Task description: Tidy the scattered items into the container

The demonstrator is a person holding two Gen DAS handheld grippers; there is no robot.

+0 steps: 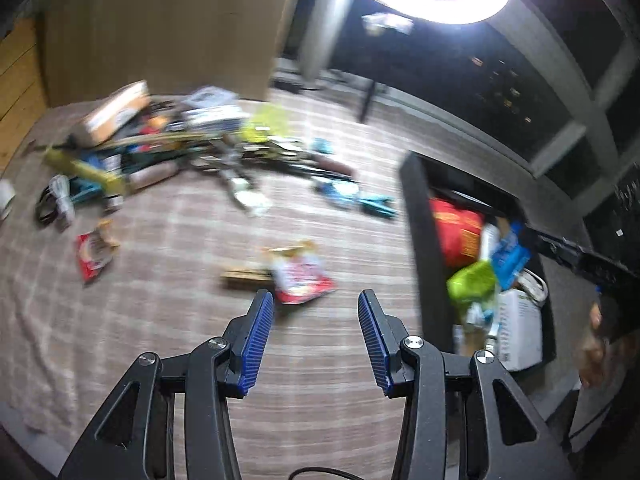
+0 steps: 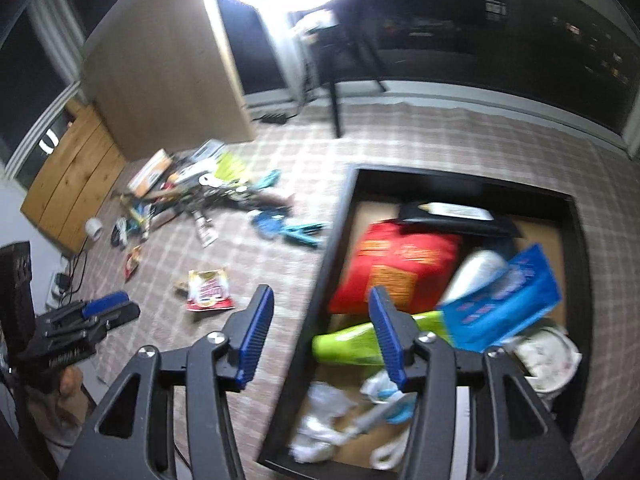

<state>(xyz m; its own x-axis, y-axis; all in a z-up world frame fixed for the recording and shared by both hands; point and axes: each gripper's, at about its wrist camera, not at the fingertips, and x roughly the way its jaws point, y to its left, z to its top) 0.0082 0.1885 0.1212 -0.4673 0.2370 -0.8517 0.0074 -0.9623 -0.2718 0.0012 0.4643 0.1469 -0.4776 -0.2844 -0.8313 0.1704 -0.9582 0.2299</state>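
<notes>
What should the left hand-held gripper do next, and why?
Probably ease the left hand-held gripper forward and down onto the red and white packet just beyond its fingertips. Its jaws stand open with nothing between them, that packet is the nearest loose item on the checked cloth, and the black container sits close by on the right.

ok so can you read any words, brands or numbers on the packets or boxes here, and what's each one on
None can be read; motion blur smears all the print.
Red bag in the black container: yellow-orange print, illegible.
Blue packet: pale marks, illegible.
Red-and-white snack packet on the checked cloth: logo, illegible.
White box in the container: dark print, too small.
Orange-and-white box in the pile: illegible.
</notes>
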